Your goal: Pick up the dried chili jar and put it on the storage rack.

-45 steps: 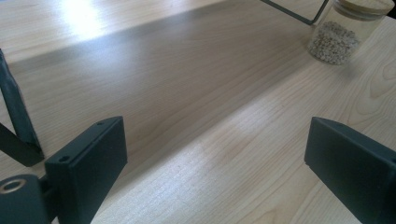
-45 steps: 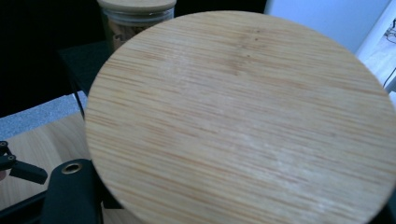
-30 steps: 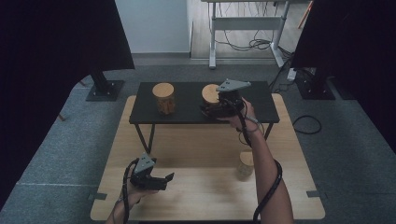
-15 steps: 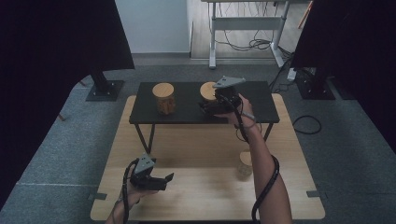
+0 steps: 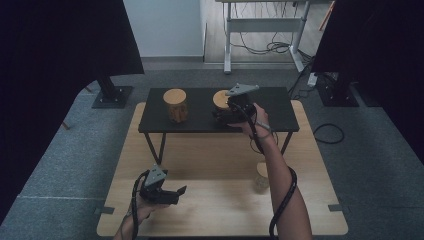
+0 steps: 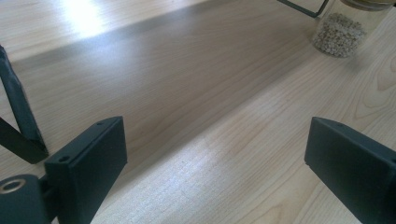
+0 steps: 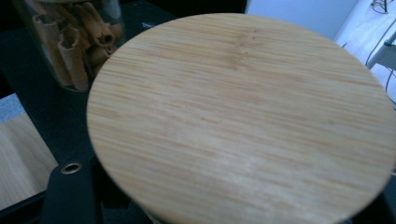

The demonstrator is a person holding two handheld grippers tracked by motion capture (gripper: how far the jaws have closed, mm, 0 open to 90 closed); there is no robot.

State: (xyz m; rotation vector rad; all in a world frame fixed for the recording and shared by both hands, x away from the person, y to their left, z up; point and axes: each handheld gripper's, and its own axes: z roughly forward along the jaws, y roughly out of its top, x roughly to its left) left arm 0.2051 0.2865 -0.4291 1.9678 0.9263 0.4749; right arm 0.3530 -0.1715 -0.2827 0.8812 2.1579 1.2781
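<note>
On the black raised shelf [image 5: 280, 116] stand two glass jars with round wooden lids. The left jar [image 5: 175, 106] holds cinnamon sticks [image 7: 74, 42]. My right gripper [image 5: 225, 114] is shut on the right jar [image 5: 220, 99], gripping it from the side below its lid [image 7: 243, 116], which hides the jaws in the right gripper view. My left gripper [image 5: 175, 192] hovers low over the wooden table's front left, jaws wide open [image 6: 215, 158] with nothing between them.
A third jar [image 5: 261, 176] with pale grains [image 6: 345, 25] stands on the wooden table [image 5: 310, 210] near the person's right forearm. A black shelf leg [image 6: 21, 121] rises close to my left gripper. Cables trail from both grippers.
My right gripper has shifted slightly to the left along the shelf with the jar in it. The left gripper has stayed where it was.
</note>
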